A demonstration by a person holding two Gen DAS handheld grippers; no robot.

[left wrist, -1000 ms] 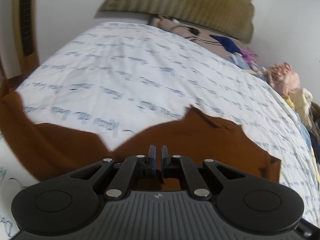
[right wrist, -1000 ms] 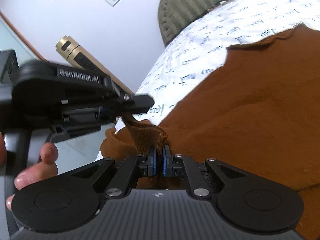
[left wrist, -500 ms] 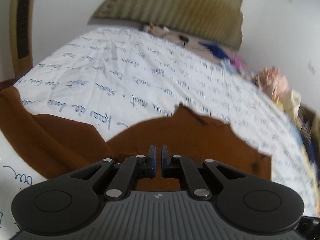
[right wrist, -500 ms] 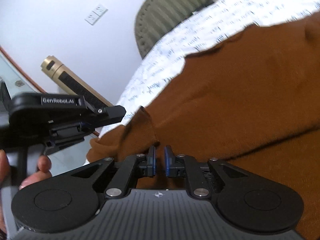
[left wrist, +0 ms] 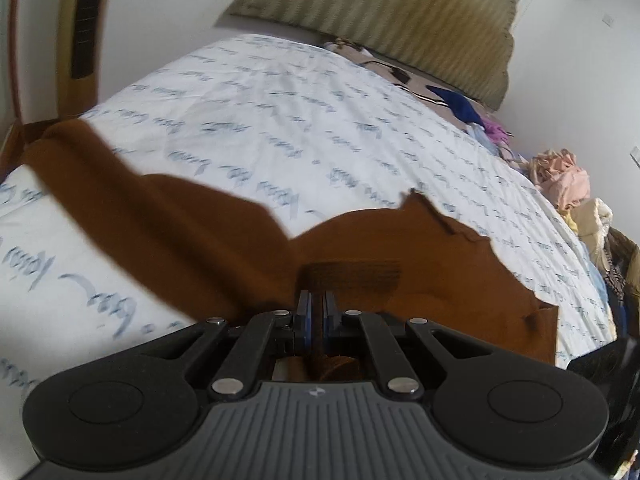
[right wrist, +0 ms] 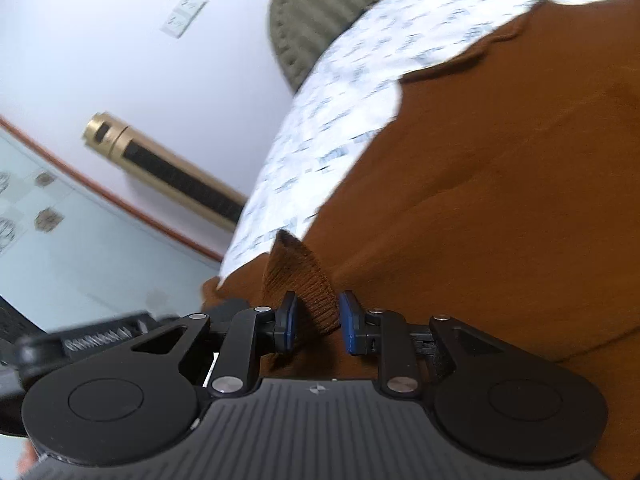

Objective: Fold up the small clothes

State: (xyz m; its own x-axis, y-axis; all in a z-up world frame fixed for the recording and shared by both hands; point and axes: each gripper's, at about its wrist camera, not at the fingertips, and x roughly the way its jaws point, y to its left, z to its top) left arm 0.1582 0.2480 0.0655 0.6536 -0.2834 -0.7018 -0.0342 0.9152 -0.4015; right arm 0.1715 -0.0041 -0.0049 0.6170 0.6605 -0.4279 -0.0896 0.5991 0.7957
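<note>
So right up close, the left gripper (left wrist: 315,312) has its jaws pinched together on a bit of the brown garment (left wrist: 420,280), you can see the knit fabric sandwiched between the blue pads and bunched up behind them. Over on the other side, the right gripper (right wrist: 318,322) has its jaws opening, and a ribbed brown cuff (right wrist: 300,276) of the same garment (right wrist: 500,200) stands up between the blue pads (right wrist: 349,322); it leans against the left pad but the right one is clear of it, so it's not really clamped. In the right wrist view the left gripper (right wrist: 100,338) pokes in low on the left, blurry, just beside the cuff. The garment itself lies spread out flat on the bed sheet (left wrist: 280,128), white with blue handwriting print, with one sleeve (left wrist: 80,160) trailing off toward the left edge of the bed. Further back there's a loose heap of other clothes (left wrist: 560,180) along the right side of the bed, plus a blue piece (left wrist: 456,104) near the top. Behind all that sits the olive padded headboard (left wrist: 380,12) against a white wall, and a gold tower fan (right wrist: 168,168) stands on the floor left of the bed.
</note>
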